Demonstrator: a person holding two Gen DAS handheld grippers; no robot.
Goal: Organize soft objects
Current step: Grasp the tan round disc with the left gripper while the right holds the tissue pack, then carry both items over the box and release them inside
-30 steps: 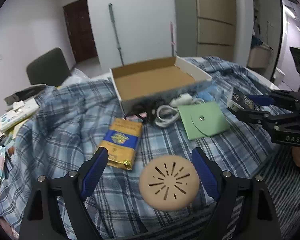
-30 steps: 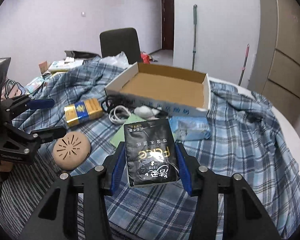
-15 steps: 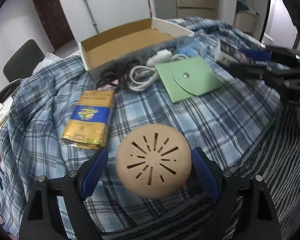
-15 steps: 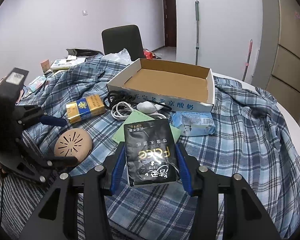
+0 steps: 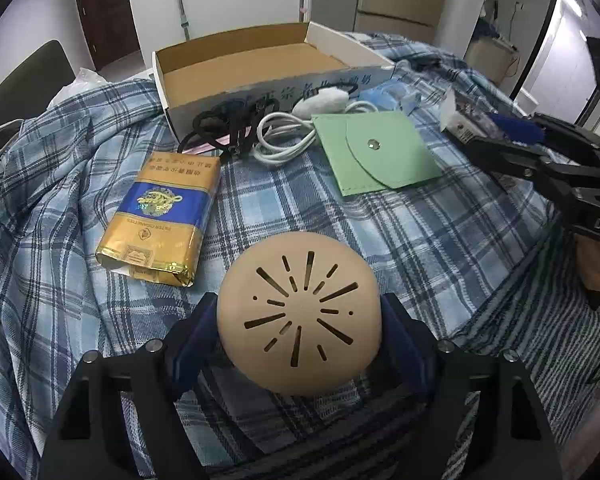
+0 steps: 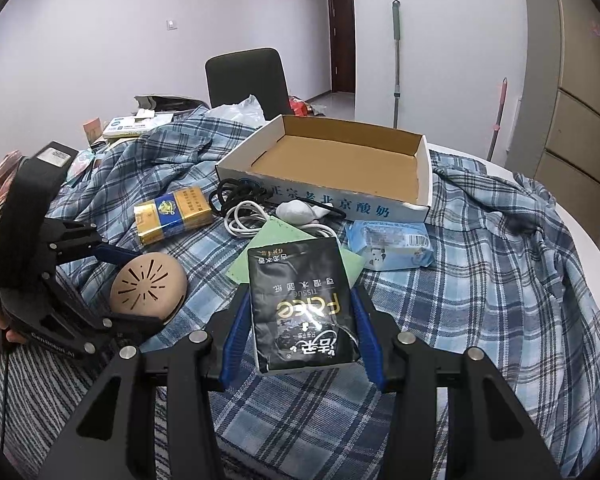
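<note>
My left gripper (image 5: 298,320) is shut on a tan round squishy bun with slits (image 5: 298,316), at the near edge of the plaid cloth; the bun also shows in the right wrist view (image 6: 148,286). My right gripper (image 6: 302,312) is shut on a black tissue pack (image 6: 302,308) and holds it above the cloth. An open cardboard box (image 6: 332,200) stands behind, empty inside; it also shows in the left wrist view (image 5: 260,96). A gold and blue pack (image 5: 160,216), a green pouch (image 5: 376,152) and a blue wipes pack (image 6: 390,246) lie on the cloth.
Black and white cables (image 5: 256,132) and a white wad (image 5: 320,100) lie in front of the box. A black chair (image 6: 246,78) stands behind the table. Papers and small packs (image 6: 132,126) lie at the far left. The round table's edge (image 6: 592,248) curves on the right.
My left gripper has moved forward around the tan bun and closed on it. My right gripper still holds the black tissue pack, nearly unmoved.
</note>
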